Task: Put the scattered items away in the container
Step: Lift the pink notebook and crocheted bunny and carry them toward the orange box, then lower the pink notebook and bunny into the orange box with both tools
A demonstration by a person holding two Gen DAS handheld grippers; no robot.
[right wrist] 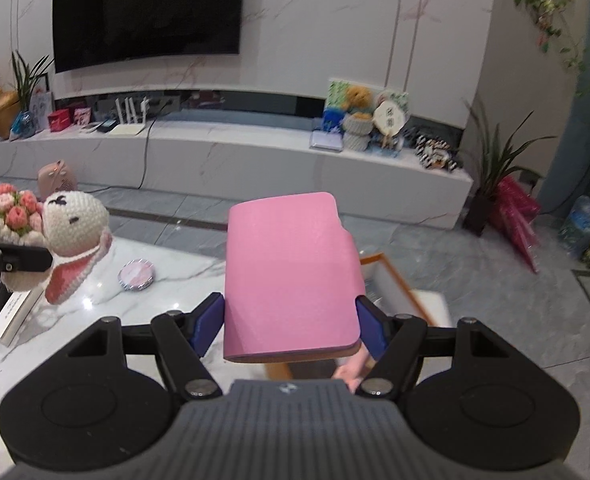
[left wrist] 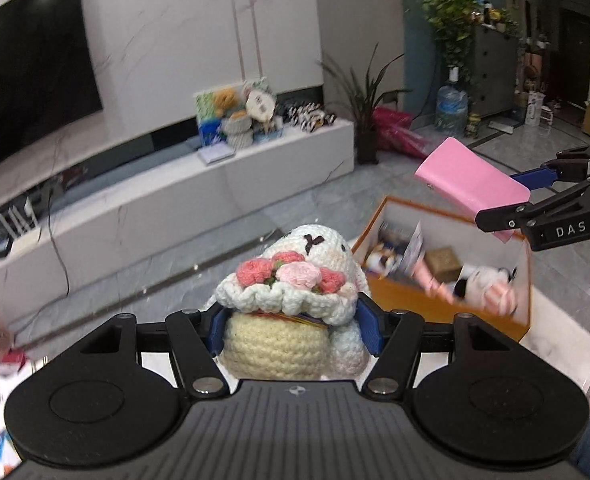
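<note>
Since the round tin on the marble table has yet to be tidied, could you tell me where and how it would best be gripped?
The round tin lies flat on the marble table, lid up, apart from the other things. I would come straight down from above and close the fingers across its rim on opposite sides; it looks too low for a side grip. Both grippers are full now, so one must unload first.

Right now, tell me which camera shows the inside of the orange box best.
The left wrist view: the orange box sits open there, with toys and packets visible inside. In the right wrist view, the pink wallet covers most of it, leaving only a corner of its rim.
</note>
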